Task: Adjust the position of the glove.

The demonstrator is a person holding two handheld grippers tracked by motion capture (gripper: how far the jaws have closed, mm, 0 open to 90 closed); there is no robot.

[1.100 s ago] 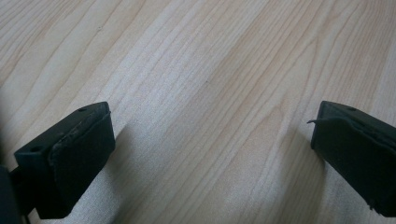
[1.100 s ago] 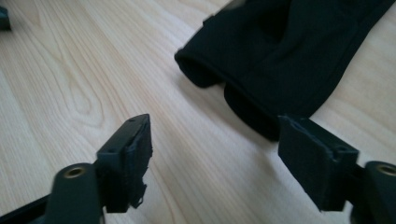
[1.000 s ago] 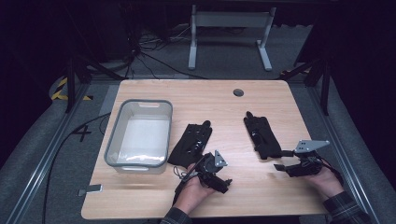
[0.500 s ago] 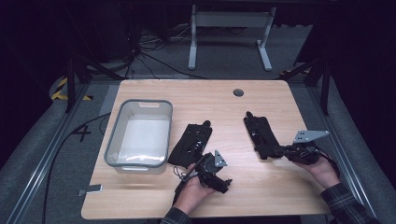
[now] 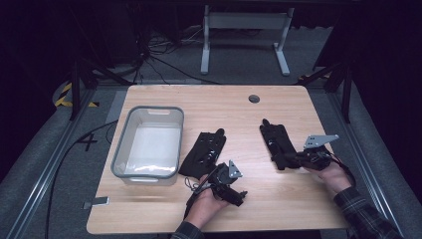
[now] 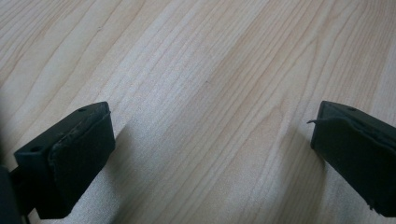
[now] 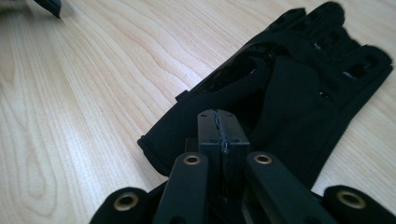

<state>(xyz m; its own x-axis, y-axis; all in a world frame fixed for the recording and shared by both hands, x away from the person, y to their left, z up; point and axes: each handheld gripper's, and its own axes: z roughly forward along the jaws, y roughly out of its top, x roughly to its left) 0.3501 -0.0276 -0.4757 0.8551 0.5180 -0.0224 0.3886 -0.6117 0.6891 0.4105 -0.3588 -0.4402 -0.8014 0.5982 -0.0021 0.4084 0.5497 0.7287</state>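
Left tool (image 5: 238, 195): in my left hand at the near edge of the wooden surface (image 5: 278, 204), jaws wide apart over bare wood.
Right tool (image 5: 292, 158): jaws have just been closing, now pressed together at the cuff of the right glove (image 5: 276, 142).
Left glove (image 5: 205, 153): flat, mid-surface.
Bin (image 5: 149, 144): clear plastic, far left.
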